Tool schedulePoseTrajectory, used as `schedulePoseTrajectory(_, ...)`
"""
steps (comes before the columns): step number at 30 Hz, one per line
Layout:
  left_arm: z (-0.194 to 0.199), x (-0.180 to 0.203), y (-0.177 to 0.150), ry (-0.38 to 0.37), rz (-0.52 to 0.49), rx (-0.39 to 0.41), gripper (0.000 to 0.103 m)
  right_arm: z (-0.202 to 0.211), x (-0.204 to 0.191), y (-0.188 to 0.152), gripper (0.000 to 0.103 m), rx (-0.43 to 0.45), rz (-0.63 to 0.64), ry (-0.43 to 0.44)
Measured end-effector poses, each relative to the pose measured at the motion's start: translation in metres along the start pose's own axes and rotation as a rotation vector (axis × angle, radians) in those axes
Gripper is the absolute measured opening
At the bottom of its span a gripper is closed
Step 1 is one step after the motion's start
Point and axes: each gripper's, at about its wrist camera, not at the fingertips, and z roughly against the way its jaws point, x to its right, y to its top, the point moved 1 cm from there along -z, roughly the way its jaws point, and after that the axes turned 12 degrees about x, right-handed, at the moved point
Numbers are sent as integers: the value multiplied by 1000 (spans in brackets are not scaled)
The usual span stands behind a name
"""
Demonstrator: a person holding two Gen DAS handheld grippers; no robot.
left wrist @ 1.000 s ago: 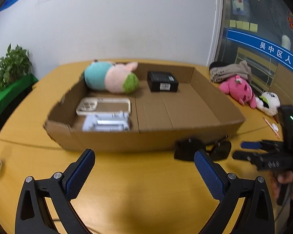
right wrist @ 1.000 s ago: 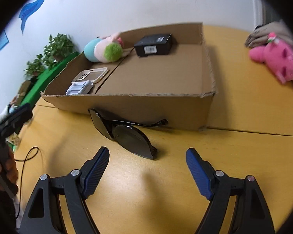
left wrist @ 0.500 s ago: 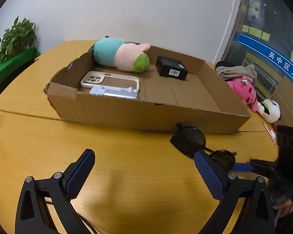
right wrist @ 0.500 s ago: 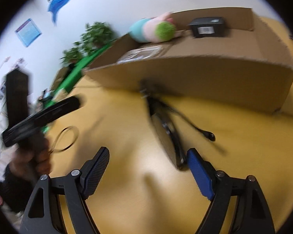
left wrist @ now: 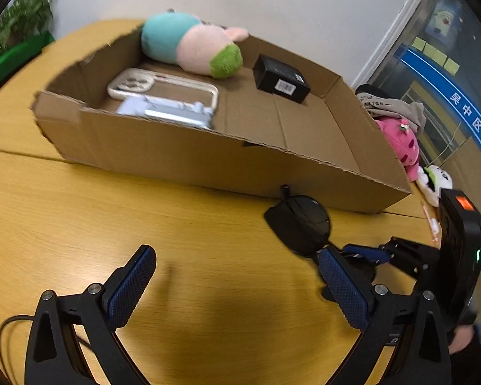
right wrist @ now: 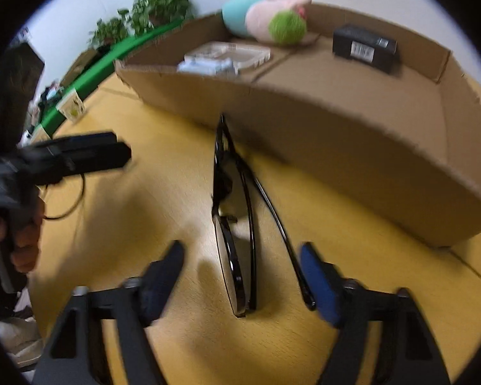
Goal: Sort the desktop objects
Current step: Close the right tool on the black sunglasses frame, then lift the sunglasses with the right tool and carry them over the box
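Observation:
Black sunglasses (right wrist: 237, 256) lie folded on the yellow table just in front of the cardboard box (right wrist: 336, 134). My right gripper (right wrist: 240, 250) straddles them from above. Its jaws are closing with the lenses between the blue pads, and I see no pad pressing on the frame. The left wrist view shows the sunglasses (left wrist: 299, 221) with the right gripper (left wrist: 365, 253) at their near end. My left gripper (left wrist: 235, 256) hangs open over bare tabletop to the left of the glasses, nothing between its fingers. Its black body (right wrist: 118, 154) shows at left in the right wrist view.
The box (left wrist: 176, 157) holds a plush toy (left wrist: 189, 45), a small black carton (left wrist: 280, 78), a white phone case (left wrist: 163, 86) and a silver item (left wrist: 166, 112). A pink plush (left wrist: 400, 144) and a panda plush (left wrist: 436, 183) lie right of it. A cable (left wrist: 6, 324) trails at lower left.
My right gripper has swung over the sunglasses, rolled, and narrowed its jaws around them. My left gripper has sunk, tilted and rolled, so the box now slants across its view.

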Motion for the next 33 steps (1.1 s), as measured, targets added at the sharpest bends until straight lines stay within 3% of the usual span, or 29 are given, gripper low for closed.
schedulePoseTrajectory(1,-3,2,0,-12,9,-9,103,0,-1,-3,53,-1,-8,1)
schedulePoseTrajectory(2,-7,5,0,-24,18,-16,103,5,-3,-7,35,7,-28,10)
schedulePoseTrajectory(3,-10,9,-1,-35,19,-20,103,6,-3,-10,26,6,-56,17)
schedulePoseTrajectory(9,-37,33,-11,-60,16,-95,103,14,-29,-31,24,41,-47,-81)
schedulePoseTrajectory(12,-45,45,-17,-65,-2,-116,97,18,-37,-42,24,75,-60,-118)
schedulePoseTrajectory(14,-44,52,-19,-62,-31,-115,87,21,-41,-51,24,96,-67,-144)
schedulePoseTrajectory(16,-42,54,-20,-49,-31,-114,62,23,-47,-57,23,107,-62,-165)
schedulePoseTrajectory(18,-42,51,-21,-54,-20,-120,48,25,-54,-63,23,120,-56,-171)
schedulePoseTrajectory(22,-36,52,-23,-61,-15,-106,33,30,-63,-66,22,147,-50,-181)
schedulePoseTrajectory(33,7,91,24,-91,-113,16,28,68,-71,-28,22,258,-83,-224)
